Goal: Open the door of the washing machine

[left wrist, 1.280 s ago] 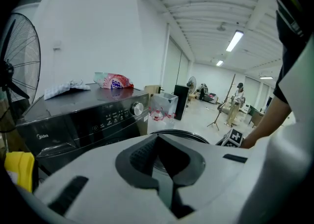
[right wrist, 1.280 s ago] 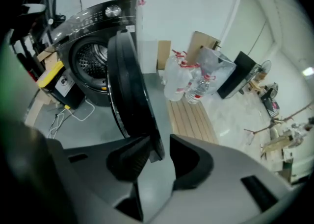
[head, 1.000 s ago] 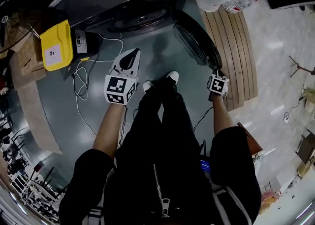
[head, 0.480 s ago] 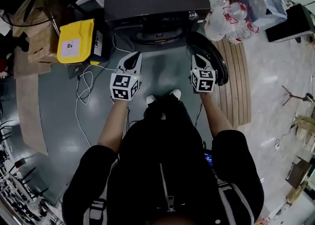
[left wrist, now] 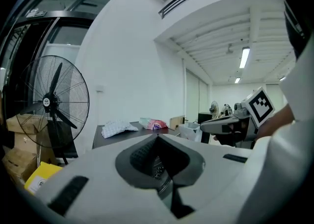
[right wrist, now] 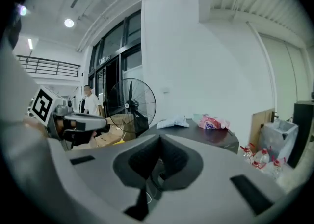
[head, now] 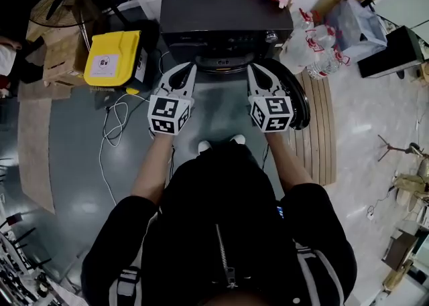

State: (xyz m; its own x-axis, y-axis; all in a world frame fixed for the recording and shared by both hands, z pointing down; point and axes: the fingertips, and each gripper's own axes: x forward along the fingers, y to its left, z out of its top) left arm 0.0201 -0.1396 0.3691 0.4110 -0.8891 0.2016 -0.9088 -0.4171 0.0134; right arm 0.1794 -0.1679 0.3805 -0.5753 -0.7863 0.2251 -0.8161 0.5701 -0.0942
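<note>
Washing machine [head: 224,10] is standing ahead of the person, its door [head: 299,100] hanging open to the right, just beside the right gripper [head: 255,72]. Left gripper [head: 186,70] and right gripper are both hovering before the machine, jaws clenched together, gripping nothing.

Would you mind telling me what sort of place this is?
Most likely a workshop or test hall rather than a home: the washing machine stands out in an open room, with a big pedestal fan and stacked cardboard boxes beside it.
</note>
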